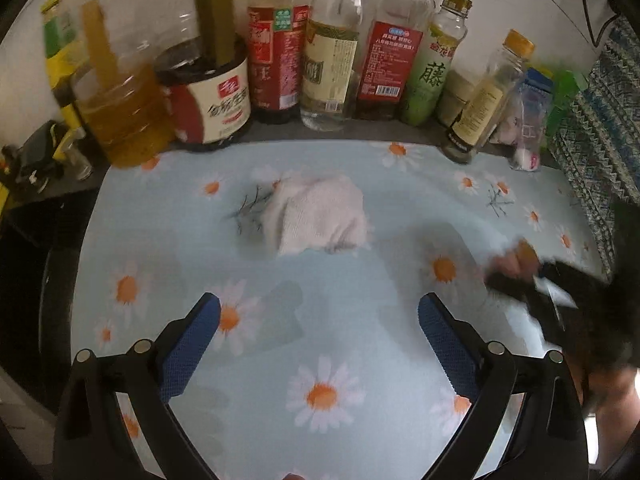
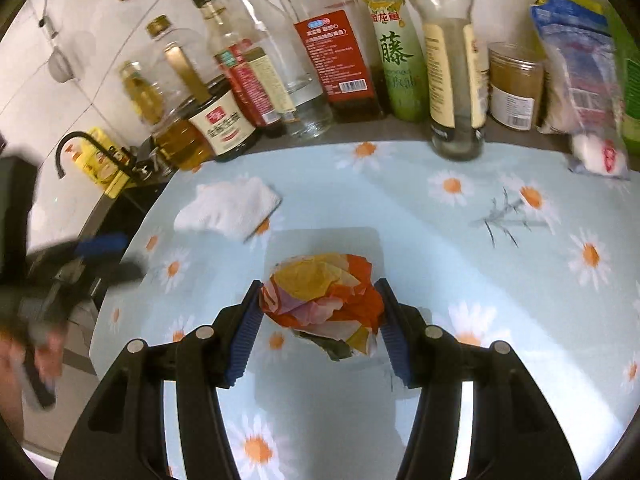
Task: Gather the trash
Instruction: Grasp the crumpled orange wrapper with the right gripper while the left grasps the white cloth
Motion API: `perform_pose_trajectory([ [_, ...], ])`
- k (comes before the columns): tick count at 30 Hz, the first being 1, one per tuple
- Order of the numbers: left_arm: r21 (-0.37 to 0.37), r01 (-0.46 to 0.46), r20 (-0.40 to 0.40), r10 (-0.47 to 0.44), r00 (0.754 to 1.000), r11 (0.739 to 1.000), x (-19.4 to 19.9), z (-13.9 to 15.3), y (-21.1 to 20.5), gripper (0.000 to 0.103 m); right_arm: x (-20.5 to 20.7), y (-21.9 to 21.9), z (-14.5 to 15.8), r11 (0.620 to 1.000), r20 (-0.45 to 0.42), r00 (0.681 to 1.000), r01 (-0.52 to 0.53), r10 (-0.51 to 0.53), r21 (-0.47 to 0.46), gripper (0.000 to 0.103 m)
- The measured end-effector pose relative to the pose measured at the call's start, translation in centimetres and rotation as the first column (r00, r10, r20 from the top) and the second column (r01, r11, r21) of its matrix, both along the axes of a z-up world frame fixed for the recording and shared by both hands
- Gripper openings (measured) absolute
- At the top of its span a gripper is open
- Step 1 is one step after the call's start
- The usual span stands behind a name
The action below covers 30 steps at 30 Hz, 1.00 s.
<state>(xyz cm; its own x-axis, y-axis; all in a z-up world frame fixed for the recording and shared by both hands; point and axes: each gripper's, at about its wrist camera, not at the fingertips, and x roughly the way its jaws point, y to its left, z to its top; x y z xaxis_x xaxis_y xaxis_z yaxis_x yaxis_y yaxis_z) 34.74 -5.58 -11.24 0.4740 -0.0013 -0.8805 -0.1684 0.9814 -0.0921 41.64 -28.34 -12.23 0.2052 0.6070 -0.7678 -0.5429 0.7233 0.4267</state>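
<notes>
A crumpled wad of orange, yellow and pink paper (image 2: 322, 300) sits between the blue pads of my right gripper (image 2: 320, 312), which is shut on it just above the daisy-print tablecloth (image 2: 480, 248). A crumpled white cloth (image 1: 318, 216) lies on the cloth ahead of my left gripper (image 1: 320, 316), which is open and empty, a short way in front of it. The same white cloth shows in the right wrist view (image 2: 228, 210), to the left. The right gripper appears blurred at the right of the left wrist view (image 1: 532, 280).
A row of oil, sauce and vinegar bottles (image 1: 280, 48) lines the back wall. A clear bottle (image 2: 456, 64) stands on the cloth's far edge, with a plastic packet (image 2: 580, 80) beside it. A sink tap (image 2: 76, 144) is at the left, past the table edge.
</notes>
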Motion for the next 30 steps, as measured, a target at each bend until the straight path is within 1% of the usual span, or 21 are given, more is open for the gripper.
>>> perform_pose_trajectory([
  [4, -0.011, 0.006, -0.005, -0.006, 1.0, 1.0, 2.4, -0.7, 0.1, 0.096, -1.4, -1.0, 0.0, 1.0, 0.0, 1.0, -0.006, 0.006, 0.01, 0.056],
  [7, -0.037, 0.027, 0.0, -0.027, 1.0, 0.999, 4.6, -1.5, 0.5, 0.096, -2.1, -1.5, 0.0, 1.0, 0.033, 0.999, -0.01, 0.011, -0.015, 0.057],
  [12, -0.021, -0.016, -0.027, 0.015, 1.0, 1.0, 7.2, -3.0, 1.6, 0.096, -2.0, -1.9, -0.5, 1.0, 0.018, 1.0, -0.019, 0.019, -0.01, 0.057],
  [16, 0.031, 0.001, -0.064, 0.001, 0.998, 1.0, 8.5, -4.7, 1.4, 0.095, -1.8, -2.2, -0.9, 1.0, -0.002, 1.0, -0.01, 0.01, -0.003, 0.057],
  [17, 0.028, -0.001, -0.065, 0.003, 0.998, 1.0, 8.7, -4.8, 1.4, 0.094, -1.7, -2.3, -1.0, 1.0, -0.007, 1.0, -0.005, 0.005, 0.0, 0.057],
  [18, 0.017, -0.005, -0.063, 0.006, 0.998, 1.0, 8.8, -4.9, 1.5, 0.092, -1.6, -2.3, -1.1, 1.0, -0.014, 1.0, -0.001, 0.001, 0.004, 0.057],
  [20, 0.015, -0.006, -0.065, 0.007, 0.998, 1.0, 9.1, -5.2, 1.5, 0.084, -1.5, -2.3, -1.2, 1.0, -0.019, 1.0, -0.001, 0.001, 0.007, 0.057],
  [21, 0.017, -0.003, -0.066, 0.004, 0.998, 1.0, 9.1, -5.3, 1.6, 0.083, -1.5, -2.3, -1.2, 1.0, -0.017, 1.0, -0.003, 0.003, 0.006, 0.057],
  [22, 0.015, 0.002, -0.067, -0.001, 0.998, 1.0, 9.3, -5.5, 1.5, 0.079, -1.6, -2.2, -1.2, 1.0, -0.017, 1.0, -0.008, 0.008, 0.006, 0.057],
  [23, 0.015, 0.006, -0.067, -0.005, 0.998, 1.0, 9.4, -5.6, 1.4, 0.073, -1.6, -2.1, -1.2, 1.0, -0.016, 1.0, -0.014, 0.014, 0.006, 0.057],
  [24, 0.012, 0.009, -0.068, -0.009, 0.998, 1.0, 9.4, -5.7, 1.3, 0.07, -1.7, -2.0, -1.2, 1.0, -0.012, 1.0, -0.02, 0.02, 0.005, 0.057],
  [28, 0.02, 0.021, -0.075, -0.019, 0.997, 1.0, 9.6, -6.1, 1.0, 0.063, -1.9, -1.7, -0.9, 0.999, -0.007, 1.0, -0.027, 0.028, 0.023, 0.057],
  [30, 0.01, 0.017, -0.076, -0.017, 0.997, 1.0, 9.4, -6.0, 1.2, 0.056, -2.0, -1.6, -0.9, 0.999, -0.006, 1.0, -0.027, 0.027, 0.023, 0.057],
])
